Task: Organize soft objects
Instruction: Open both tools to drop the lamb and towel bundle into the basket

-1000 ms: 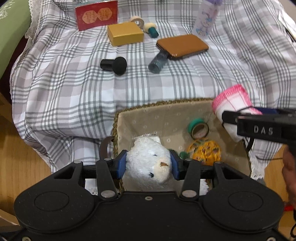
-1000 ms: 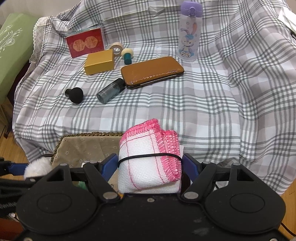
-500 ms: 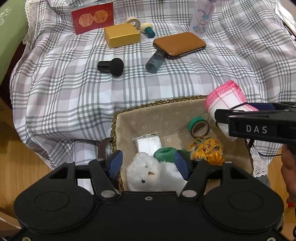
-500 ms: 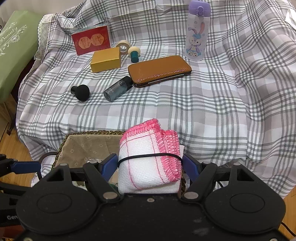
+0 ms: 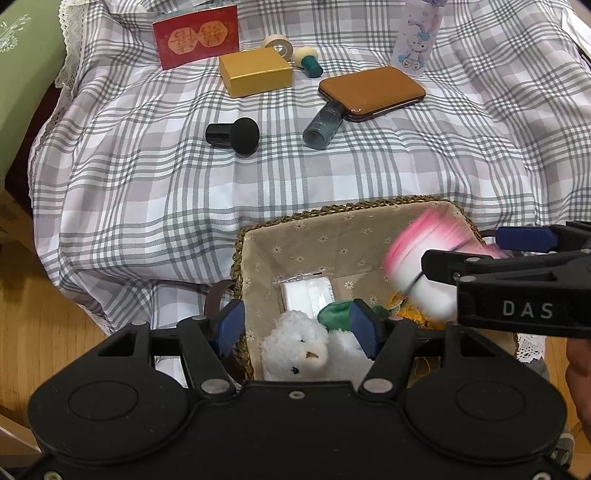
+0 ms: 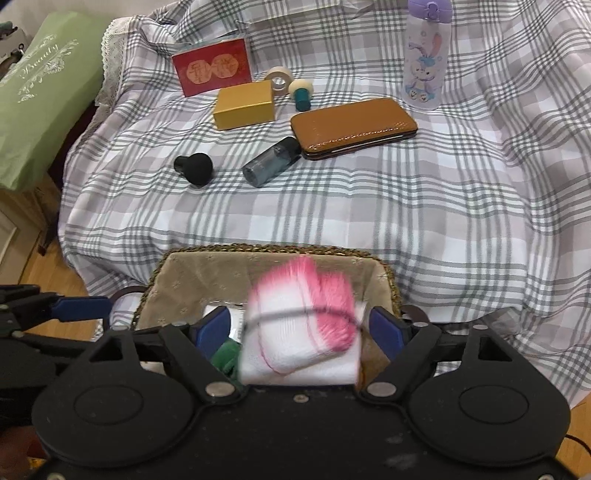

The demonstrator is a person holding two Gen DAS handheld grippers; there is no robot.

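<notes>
A woven basket [image 5: 332,212] with a beige liner stands at the near edge of the plaid cloth. A white plush toy [image 5: 299,347] lies in it, beside a green soft thing [image 5: 334,314] and a yellow patterned cloth [image 5: 410,312]. My left gripper [image 5: 297,326] is open above the plush, not touching it. My right gripper [image 6: 299,330] is open over the basket [image 6: 258,249]. The pink-edged white folded towel [image 6: 303,325] is blurred between its fingers, loose and dropping. It also shows in the left wrist view [image 5: 424,258].
On the plaid cloth behind the basket lie a black knob [image 5: 236,134], a small grey bottle [image 5: 323,125], a brown case [image 5: 371,92], a yellow box [image 5: 255,72], a red card [image 5: 197,35], a tape roll [image 5: 277,44] and a rabbit-print bottle [image 6: 426,55]. A green cushion [image 6: 40,110] is at left.
My left gripper opened and let the white plush fall into the basket. My right gripper moved over the basket and opened; the pink-edged towel is now falling from it.
</notes>
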